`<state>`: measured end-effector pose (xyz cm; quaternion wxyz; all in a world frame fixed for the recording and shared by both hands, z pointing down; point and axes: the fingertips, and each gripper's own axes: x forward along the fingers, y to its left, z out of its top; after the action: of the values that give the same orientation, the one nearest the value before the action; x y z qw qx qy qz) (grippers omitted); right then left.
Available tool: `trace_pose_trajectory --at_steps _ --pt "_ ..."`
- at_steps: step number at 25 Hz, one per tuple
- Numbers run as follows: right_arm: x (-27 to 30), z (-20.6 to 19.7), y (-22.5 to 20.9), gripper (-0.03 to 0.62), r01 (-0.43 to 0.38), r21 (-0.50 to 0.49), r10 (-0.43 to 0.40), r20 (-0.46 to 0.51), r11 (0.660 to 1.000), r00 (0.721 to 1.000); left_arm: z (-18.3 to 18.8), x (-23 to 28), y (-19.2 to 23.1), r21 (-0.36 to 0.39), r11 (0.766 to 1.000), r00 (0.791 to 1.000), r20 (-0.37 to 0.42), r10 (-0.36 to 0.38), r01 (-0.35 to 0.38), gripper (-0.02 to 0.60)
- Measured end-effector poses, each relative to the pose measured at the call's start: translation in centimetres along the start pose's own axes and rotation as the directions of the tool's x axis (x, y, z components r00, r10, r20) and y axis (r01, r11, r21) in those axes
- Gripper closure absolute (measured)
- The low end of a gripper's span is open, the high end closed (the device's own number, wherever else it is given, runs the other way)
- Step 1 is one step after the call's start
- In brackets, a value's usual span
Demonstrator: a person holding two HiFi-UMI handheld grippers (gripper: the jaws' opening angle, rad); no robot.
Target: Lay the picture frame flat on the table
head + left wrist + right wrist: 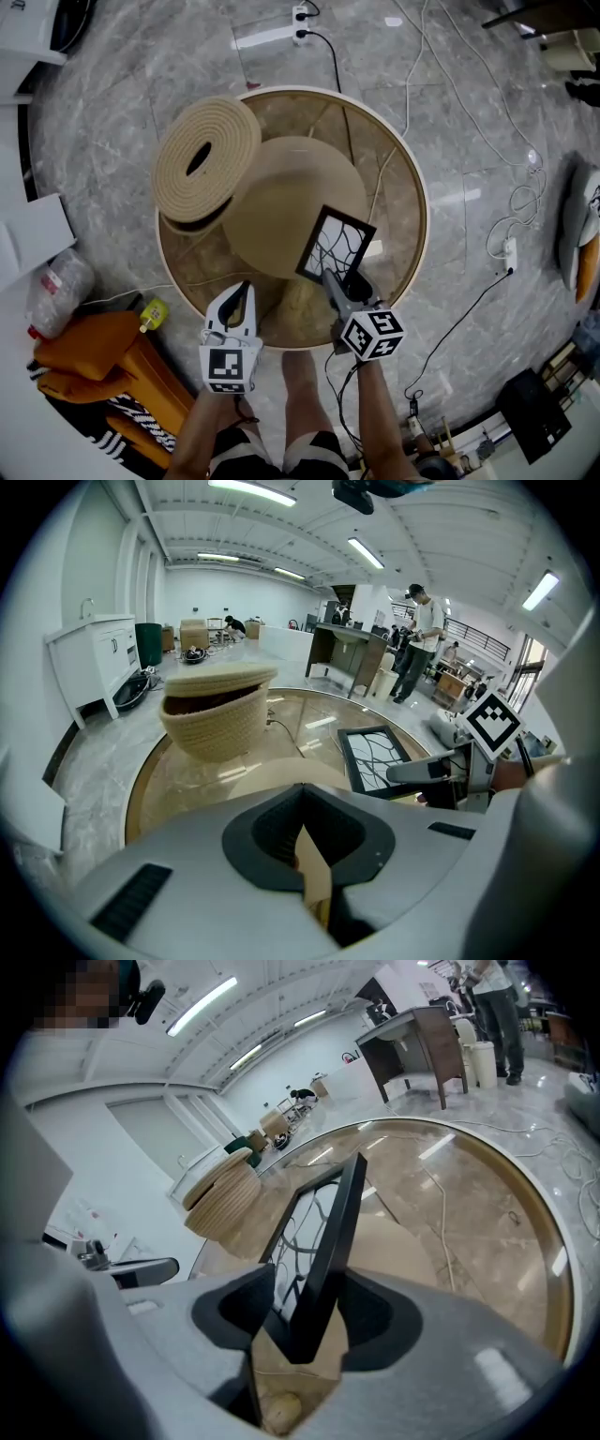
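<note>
Two handheld grippers work over a round glass table [414, 192], seen first from the head view. A woven basket [206, 159] sits at the table's far left and partly overlaps a round tan mat [291, 202] at its centre. The picture frame [336, 246], black with a branching pattern on its face, stands tilted at the near right edge of the mat and is not flat on the table. The right gripper [334, 281] reaches to the frame's near lower edge. The left gripper [246, 292] hangs over the table's near edge, well apart from the frame. In the left gripper view, the left gripper [302, 799] has its jaws drawn together to a thin slit. Only the mat shows through the slit and nothing is gripped. The basket [214, 719] stands ahead on the left, and the picture frame [375, 757] leans face-up on the right with the right gripper [405, 773] at its near side. Standing people [420, 639] appear far behind. In the right gripper view, the right gripper [314, 1283] has its jaws well apart. The lower corner of the picture frame [328, 1222] rises edge-on between them. The pads straddle the corner rather than clamp it. The basket [220, 1199] lies beyond on the left.
</note>
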<state>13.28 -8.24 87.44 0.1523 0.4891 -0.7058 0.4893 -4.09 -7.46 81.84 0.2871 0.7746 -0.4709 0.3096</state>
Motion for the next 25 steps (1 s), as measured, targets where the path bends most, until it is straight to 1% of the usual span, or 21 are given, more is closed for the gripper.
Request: trace_pose_trajectory --at_steps 5,12,17,25 --pt "0.1 -0.1 0.6 0.34 -0.009 0.0 0.009 -0.01 1.0 1.0 0.0 -0.1 0.1 0.0 1.0 1.0 -0.003 0.002 -0.002 0.565" --pt "0.0 -0.2 0.7 0.287 0.048 0.002 -0.048 -0.025 0.999 0.999 0.6 -0.8 0.5 0.004 1.0 1.0 0.005 0.001 -0.001 0.565" --pt "-0.7 -0.3 0.1 0.279 0.087 0.001 -0.087 -0.028 0.996 0.996 0.8 -1.2 0.8 0.006 1.0 1.0 0.009 -0.005 0.005 0.565" --pt "-1.8 -0.1 -0.3 0.279 0.115 0.008 -0.115 -0.001 0.993 0.993 0.9 -1.2 0.1 0.026 0.999 0.999 0.011 -0.032 0.032 0.565"
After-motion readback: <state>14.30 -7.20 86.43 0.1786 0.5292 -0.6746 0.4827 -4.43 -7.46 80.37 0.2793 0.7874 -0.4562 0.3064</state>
